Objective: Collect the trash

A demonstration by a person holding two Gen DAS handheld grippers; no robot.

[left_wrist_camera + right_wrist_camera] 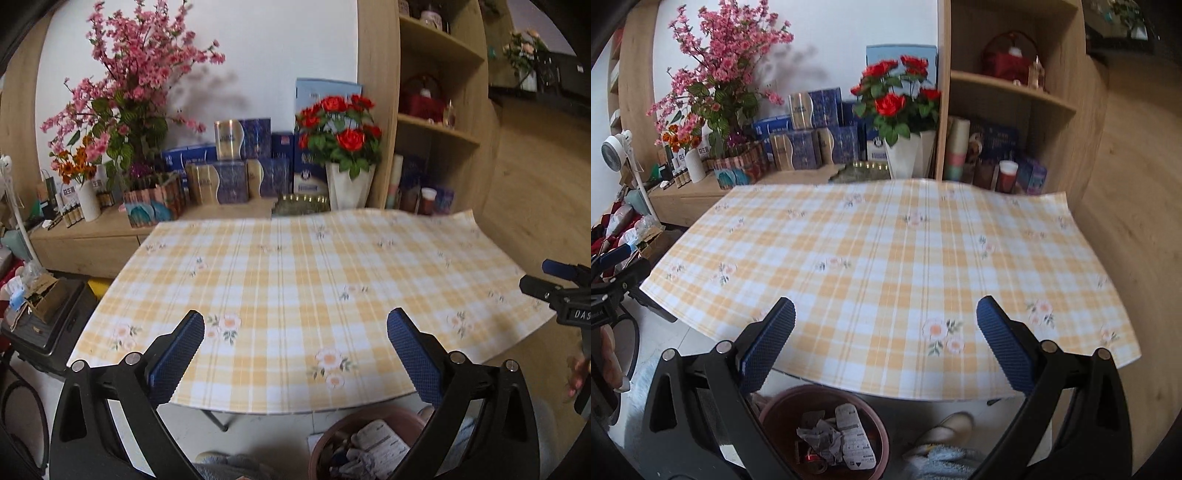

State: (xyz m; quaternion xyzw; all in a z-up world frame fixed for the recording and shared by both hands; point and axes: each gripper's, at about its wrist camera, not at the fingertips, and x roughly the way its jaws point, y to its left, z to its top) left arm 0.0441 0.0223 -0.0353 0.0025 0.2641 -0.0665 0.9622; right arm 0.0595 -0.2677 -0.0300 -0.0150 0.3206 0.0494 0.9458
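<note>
Left tongs (295,350) and right tongs (885,349) both gape wide, empty.

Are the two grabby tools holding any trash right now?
No, neither one. The left tool and the right tool are both open with nothing between their fingers. The trash sits in the brown bin below the table.

Soft daylight, fisheye-warped edges, slight blur
</note>
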